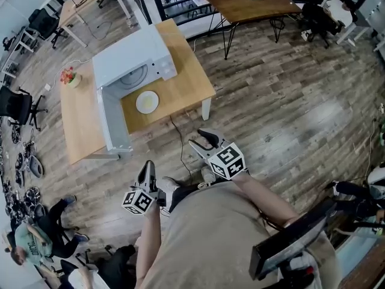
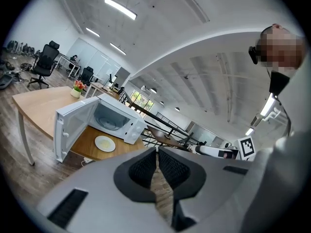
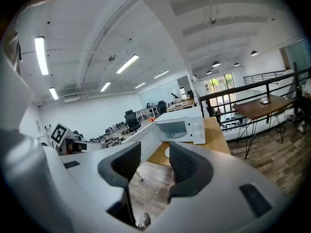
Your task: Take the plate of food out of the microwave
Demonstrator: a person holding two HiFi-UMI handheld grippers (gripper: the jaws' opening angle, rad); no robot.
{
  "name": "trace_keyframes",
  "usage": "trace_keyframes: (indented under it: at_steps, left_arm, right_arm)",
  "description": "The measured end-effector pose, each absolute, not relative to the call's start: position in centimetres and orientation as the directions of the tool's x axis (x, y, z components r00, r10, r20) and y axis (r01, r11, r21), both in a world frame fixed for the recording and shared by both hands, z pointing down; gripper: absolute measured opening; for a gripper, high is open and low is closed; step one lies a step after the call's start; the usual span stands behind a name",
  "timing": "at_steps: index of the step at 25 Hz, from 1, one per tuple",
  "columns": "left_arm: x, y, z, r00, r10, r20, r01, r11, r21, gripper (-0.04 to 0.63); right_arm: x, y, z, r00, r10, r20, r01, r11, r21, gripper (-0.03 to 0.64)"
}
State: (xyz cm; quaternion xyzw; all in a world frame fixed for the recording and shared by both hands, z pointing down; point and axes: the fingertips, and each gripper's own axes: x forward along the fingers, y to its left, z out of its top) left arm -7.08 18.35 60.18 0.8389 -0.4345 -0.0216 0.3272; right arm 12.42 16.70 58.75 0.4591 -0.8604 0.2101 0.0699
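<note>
A white microwave (image 1: pixel 129 65) stands on a wooden table (image 1: pixel 180 92) with its door (image 1: pixel 111 122) swung wide open. A white plate of food (image 1: pixel 147 102) lies on the tabletop just in front of the open cavity, outside it. Both grippers hang close to my body, well short of the table. My left gripper (image 1: pixel 146 167) has its pads together with nothing between them; its view shows the microwave (image 2: pixel 114 118) and plate (image 2: pixel 104 143) far off. My right gripper (image 1: pixel 204 138) is open and empty, and the plate (image 3: pixel 166 152) shows far away through its gap.
A small flower pot (image 1: pixel 69 76) sits at the table's far left corner. A cable (image 1: pixel 178 146) runs over the wooden floor from the table towards me. A second table (image 1: pixel 249 2) and a railing stand behind. A person (image 1: pixel 27 245) crouches at lower left beside office chairs.
</note>
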Motion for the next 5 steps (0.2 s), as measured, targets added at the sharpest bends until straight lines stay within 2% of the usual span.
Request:
trace_keyframes:
  at_steps: [5]
  left_arm:
    - [-6.85,19.02,60.48,0.617,-0.749,0.240,-0.708,-0.396,0.584,0.003]
  right_arm:
    - [11.84,16.94,58.26,-0.598,-0.742,0.302,-0.799,0.524,-0.296,0.193]
